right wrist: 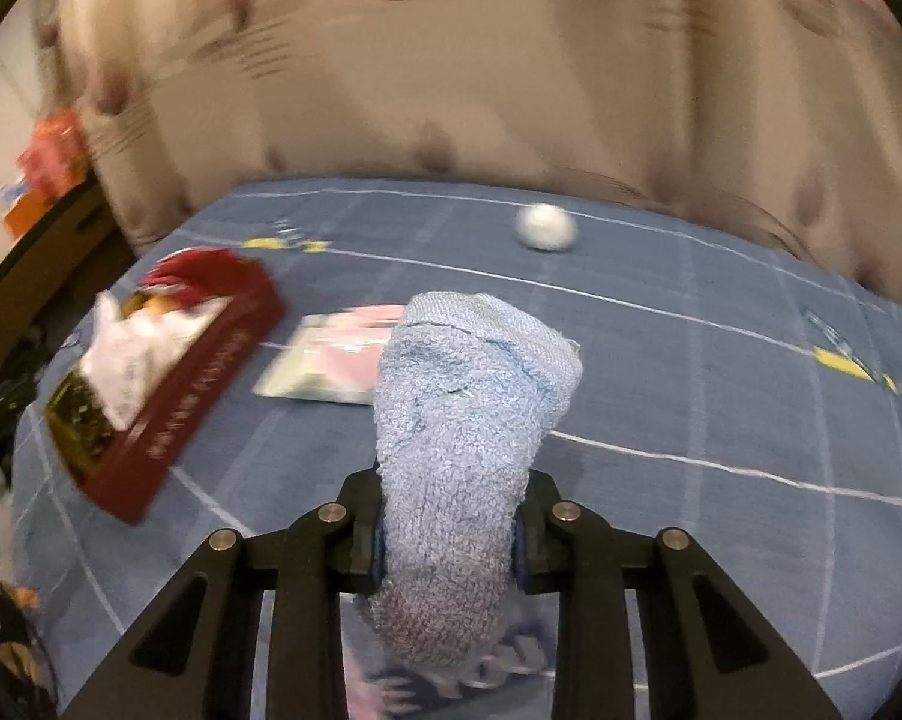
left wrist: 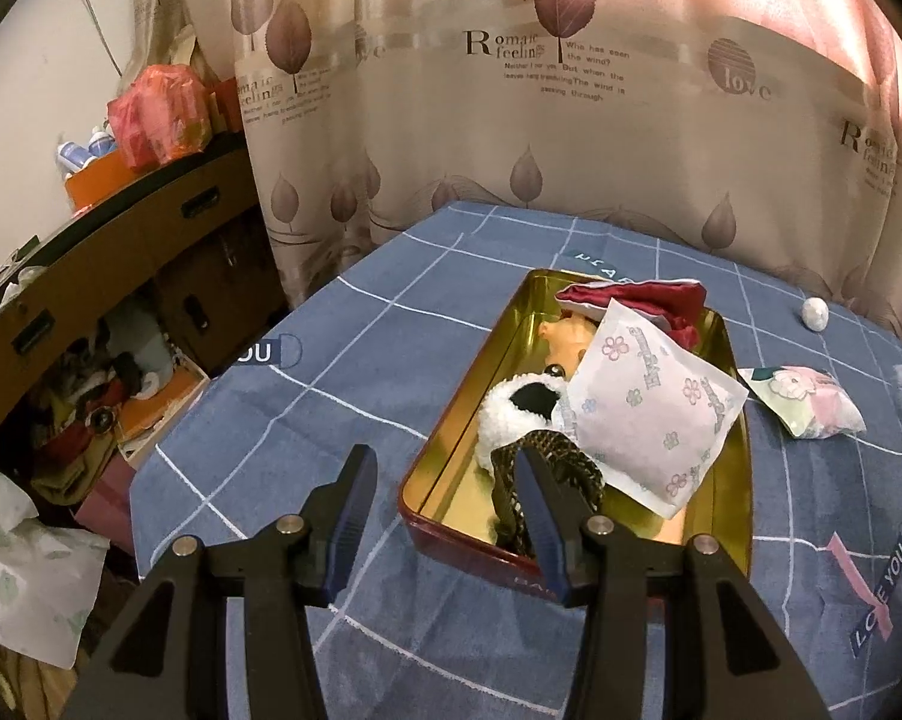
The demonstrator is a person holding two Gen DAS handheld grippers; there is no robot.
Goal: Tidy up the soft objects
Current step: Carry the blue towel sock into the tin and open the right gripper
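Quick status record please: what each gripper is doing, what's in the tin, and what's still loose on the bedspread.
left gripper: open, empty, at the tin's near end
right gripper: shut on blue towel
tin: floral pouch, red cloth, black-and-white plush
loose: pink packet, white ball
surface: bedspread

Left gripper (left wrist: 444,480): black two-finger unit, blue pads, jaws parted, nothing between them, angled downward. Right gripper (right wrist: 447,531): angled downward, jaws clamped on a light blue terry towel (right wrist: 463,420).
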